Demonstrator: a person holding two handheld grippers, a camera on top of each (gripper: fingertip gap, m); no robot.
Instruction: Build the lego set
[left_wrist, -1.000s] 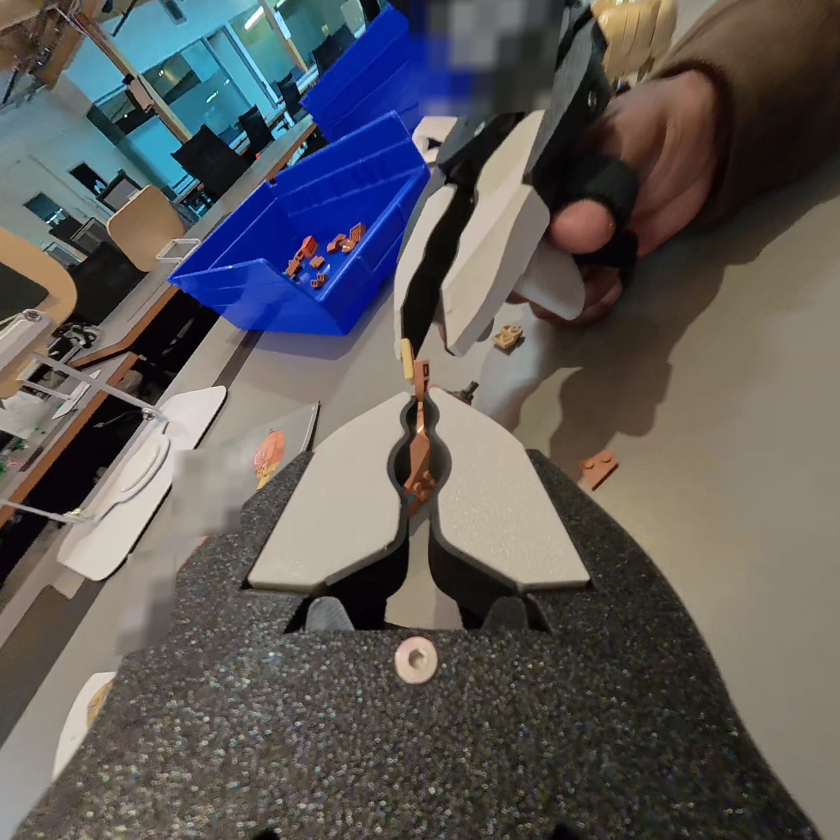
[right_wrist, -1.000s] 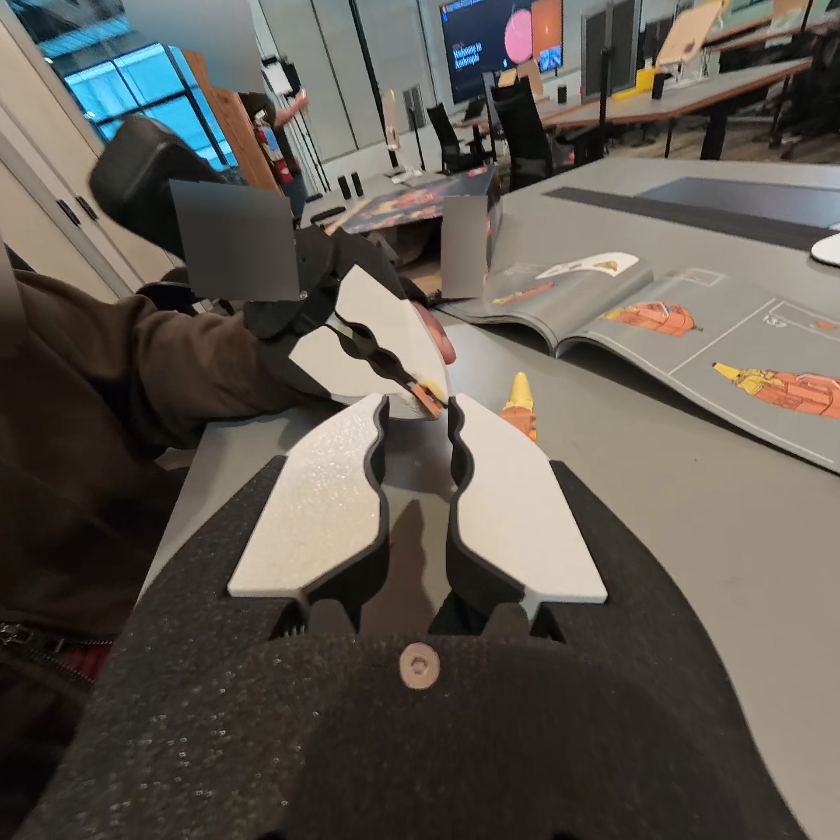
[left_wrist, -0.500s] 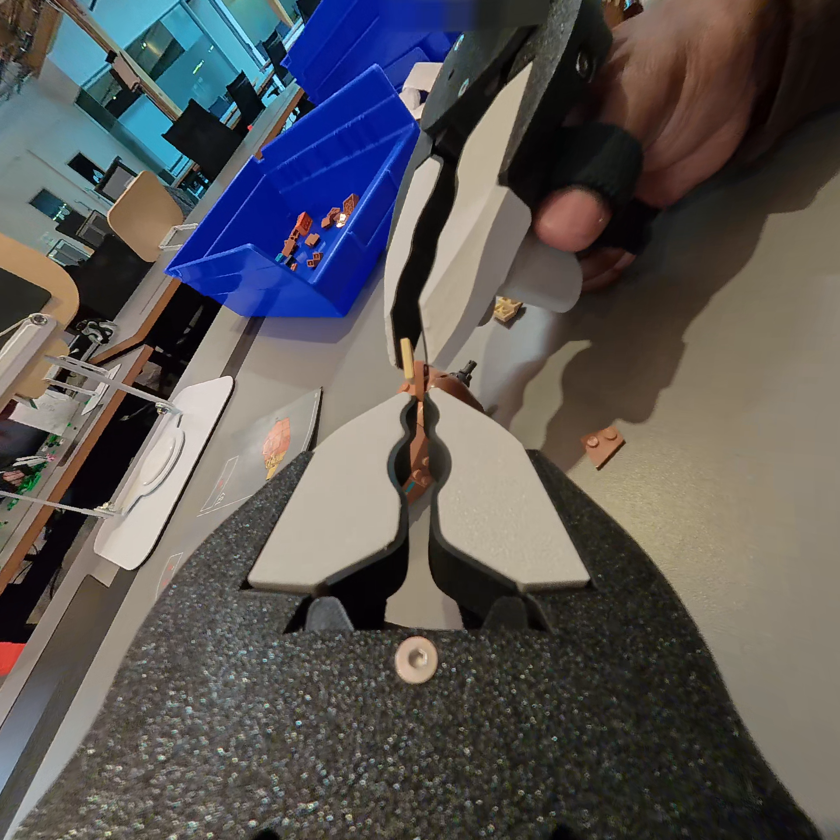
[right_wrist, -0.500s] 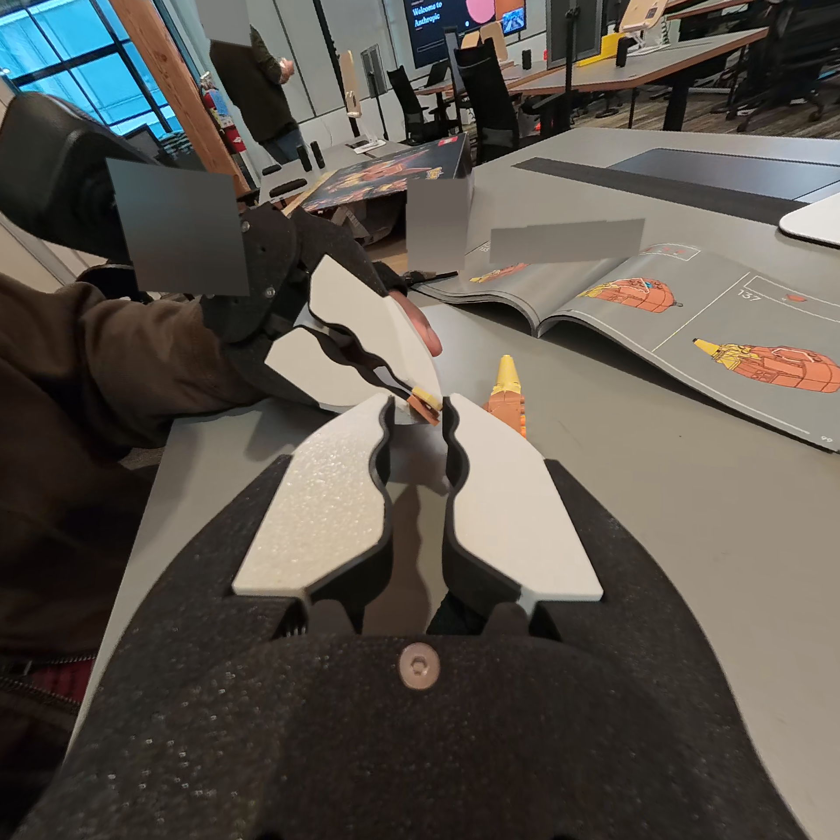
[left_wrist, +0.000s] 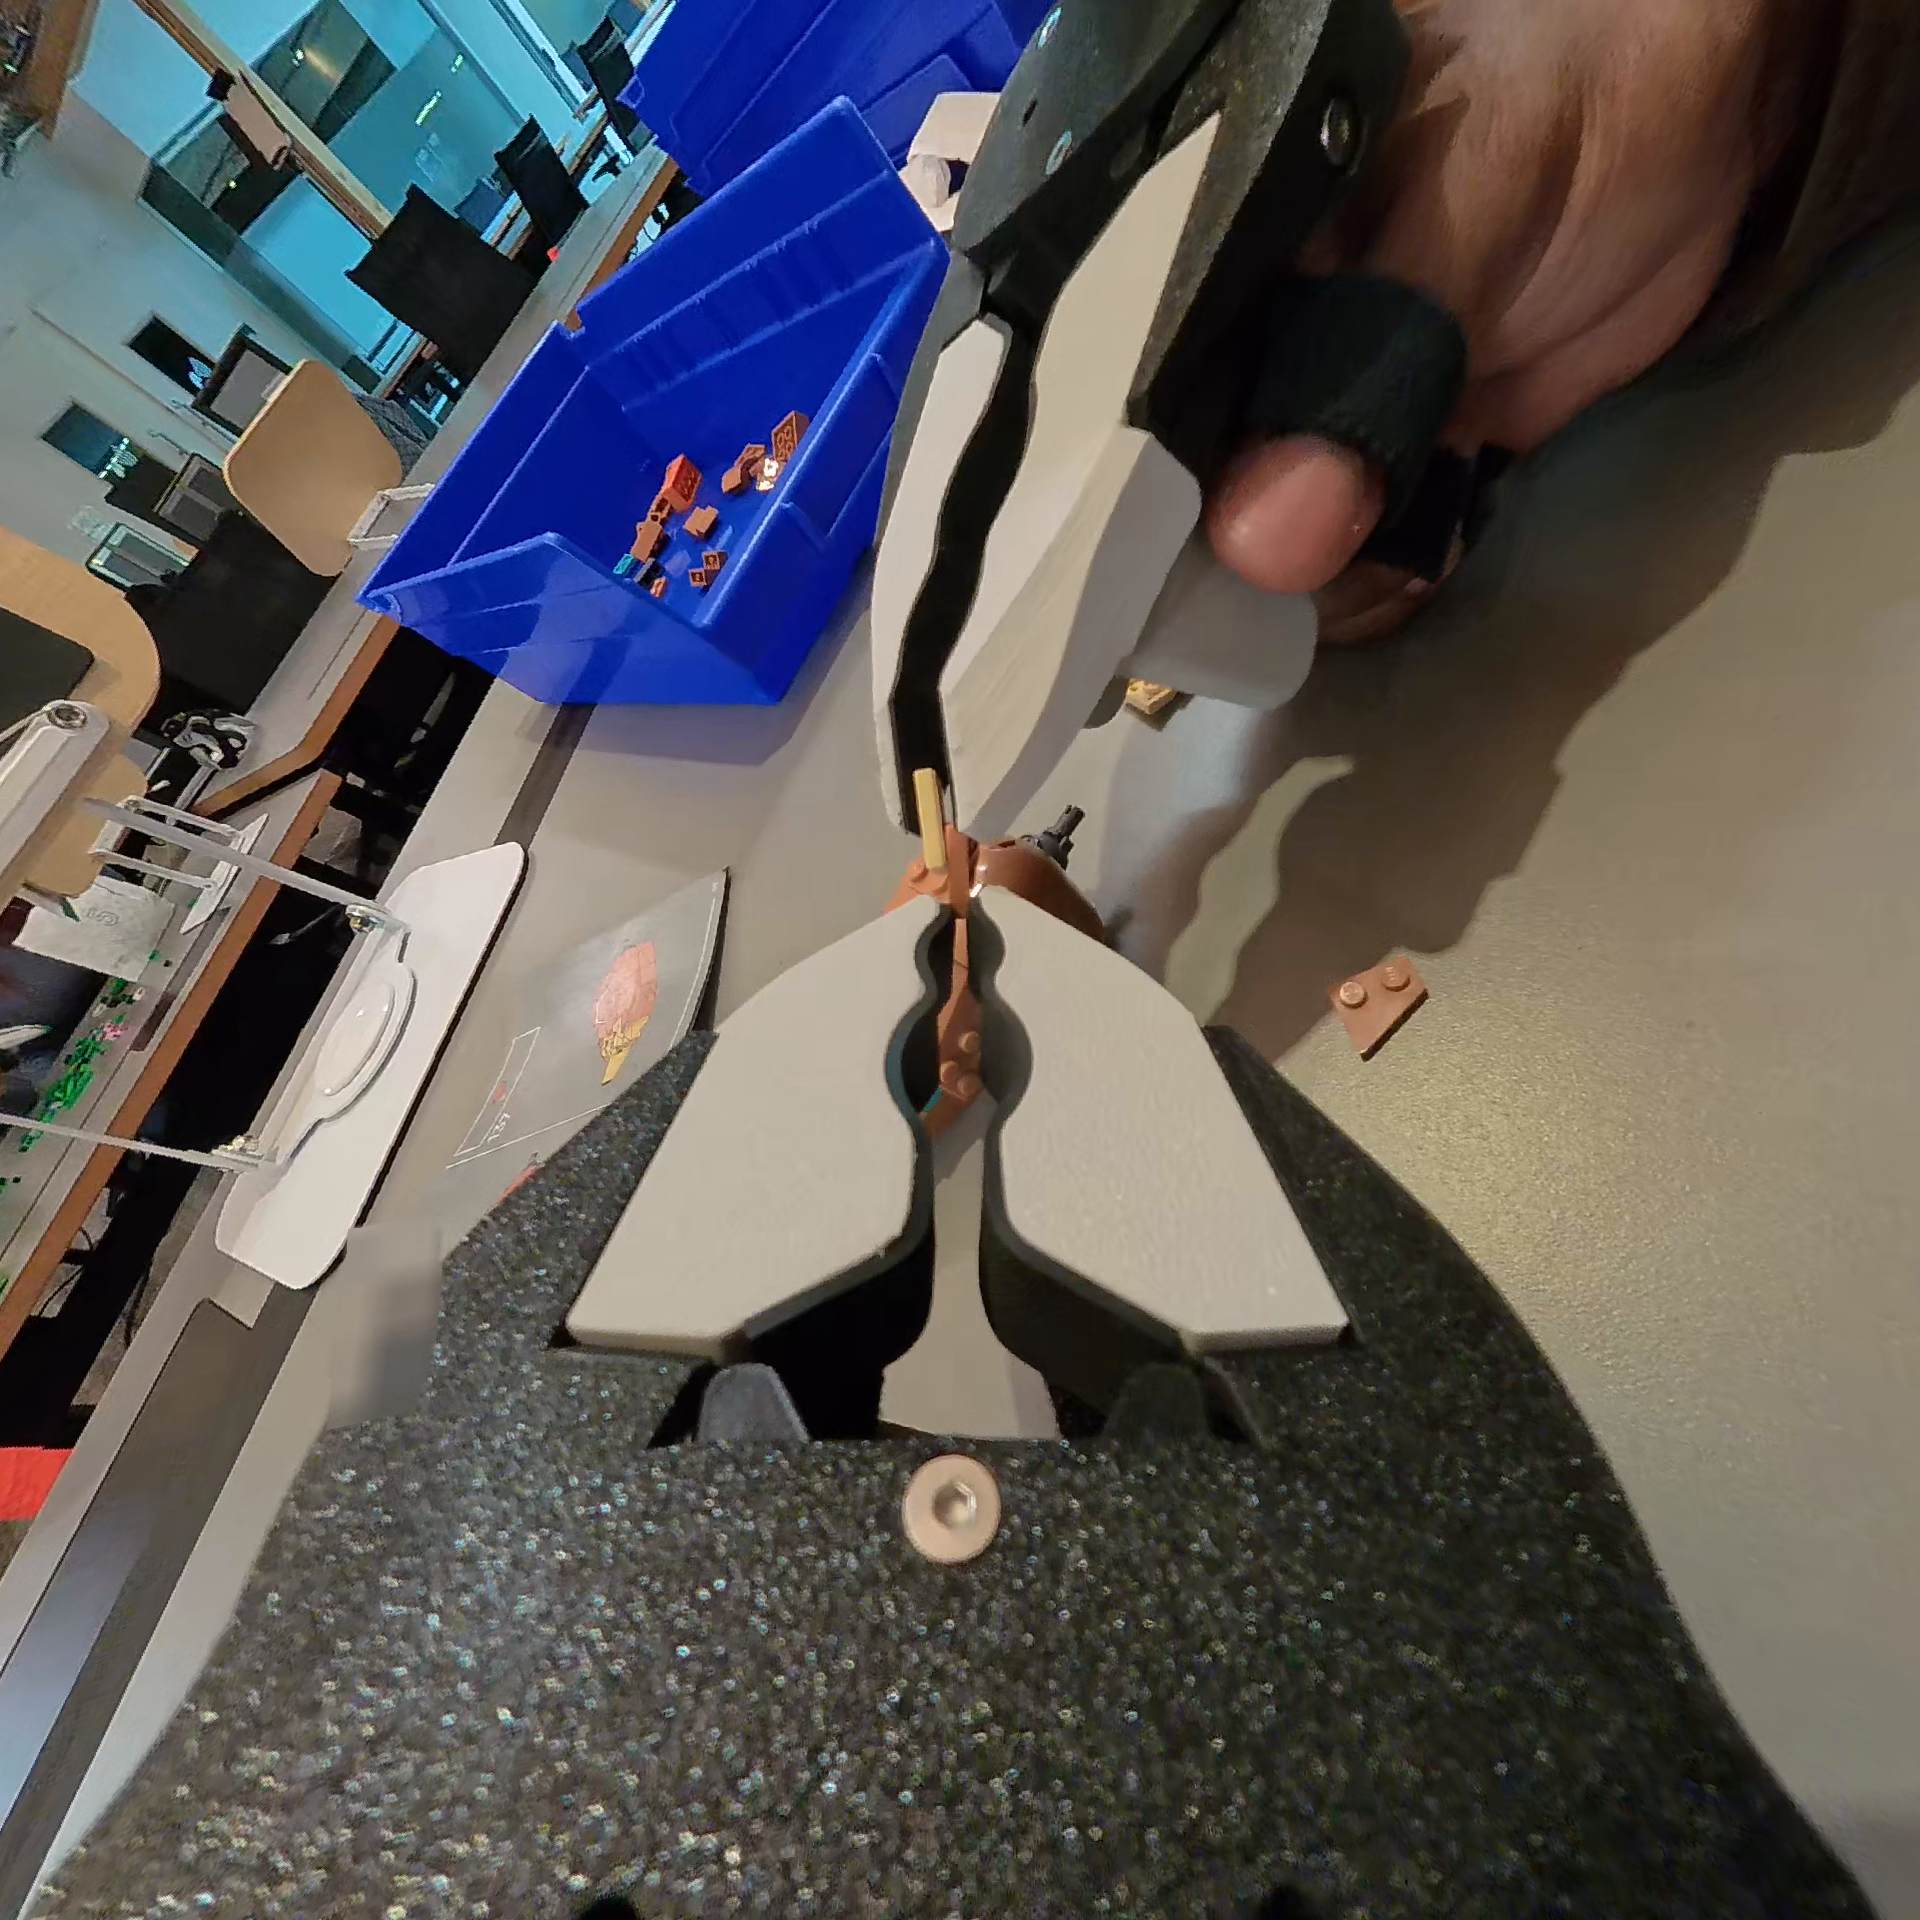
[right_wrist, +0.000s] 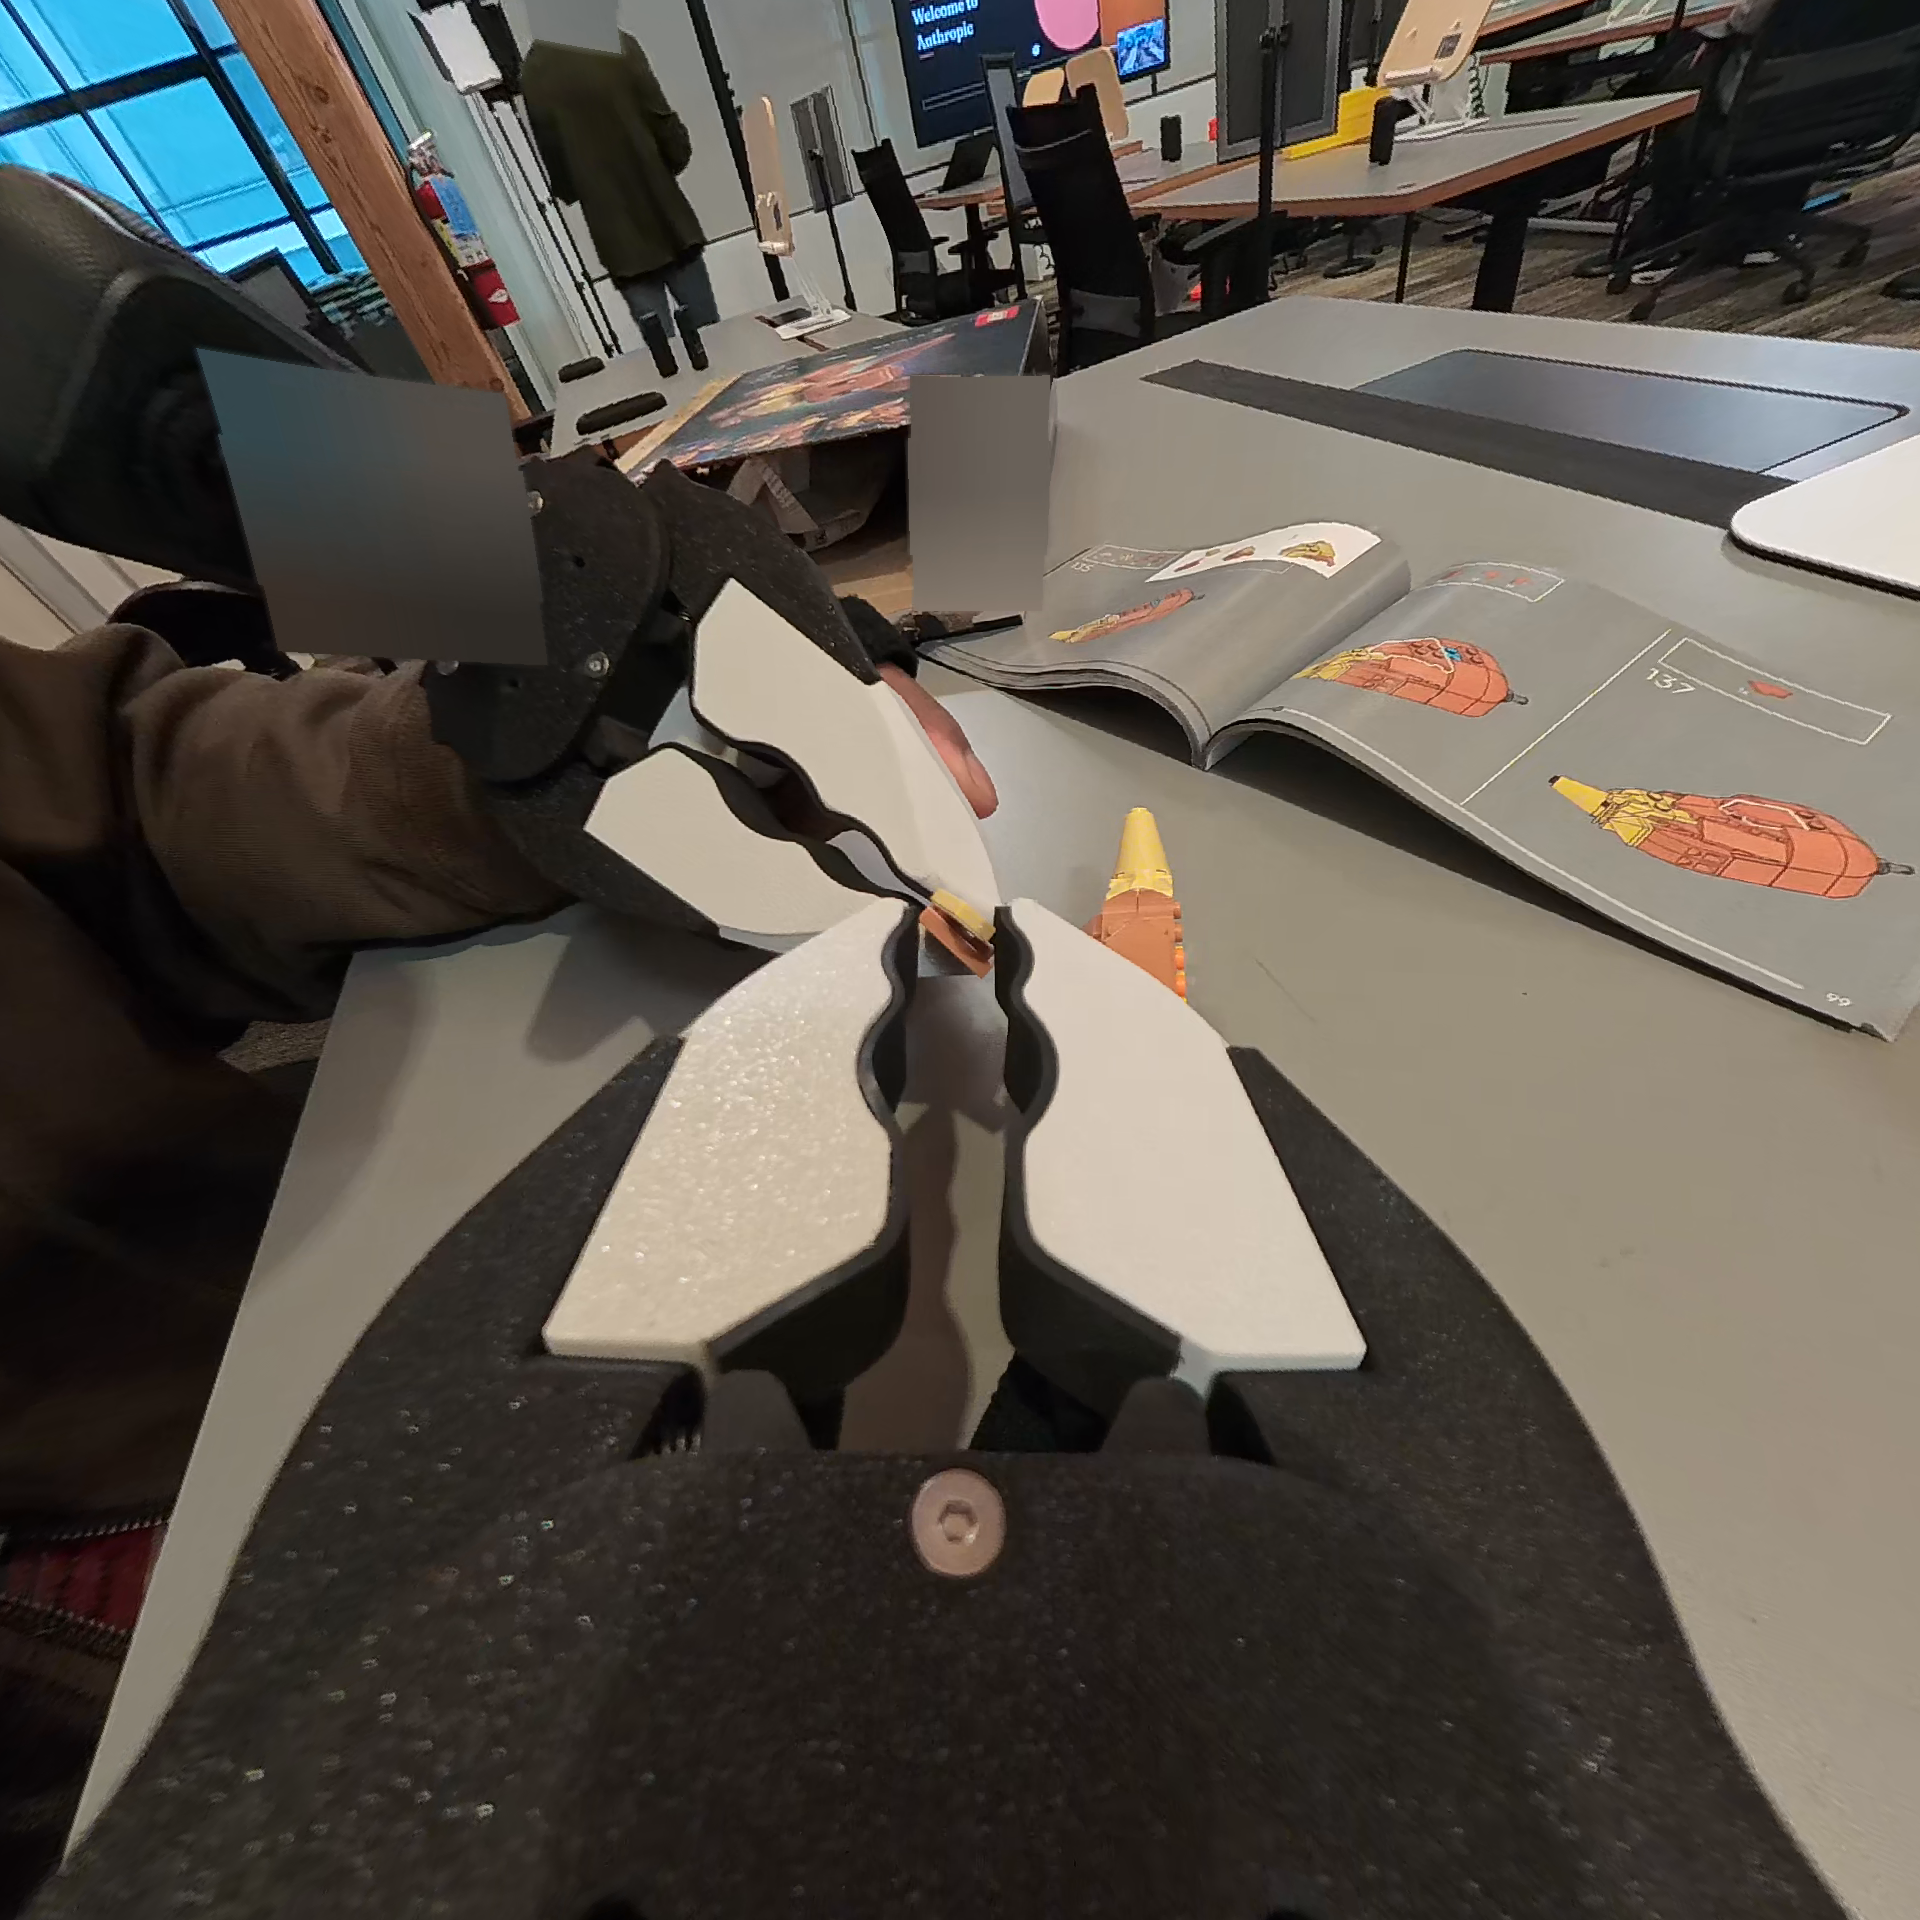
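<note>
In the left wrist view my left gripper (left_wrist: 961, 904) is shut on a thin brown lego plate (left_wrist: 956, 1029), held edge-on and sticking out past the fingertips. My right gripper (left_wrist: 930, 821) comes down from above and is shut on a small tan plate (left_wrist: 928, 831), which touches the brown plate's tip. In the right wrist view the tan plate (right_wrist: 964, 916) sits between my right gripper's (right_wrist: 951, 920) fingertips, against the brown plate (right_wrist: 951, 940) in the left gripper (right_wrist: 925, 894). An orange-and-yellow lego model (right_wrist: 1138, 914) lies on the table just behind.
A blue bin (left_wrist: 675, 468) with several brown bricks stands at the back left. A loose brown plate (left_wrist: 1377, 1003) and a tan piece (left_wrist: 1148, 694) lie on the grey table. An open instruction booklet (right_wrist: 1455, 727) lies to the right. A white pad (left_wrist: 364, 1039) sits at the left edge. Less than 4 cm separates the two grippers' tips.
The two grippers have closed in on each other. The tan plate, a little apart from the brown plate before, now touches its tip.
</note>
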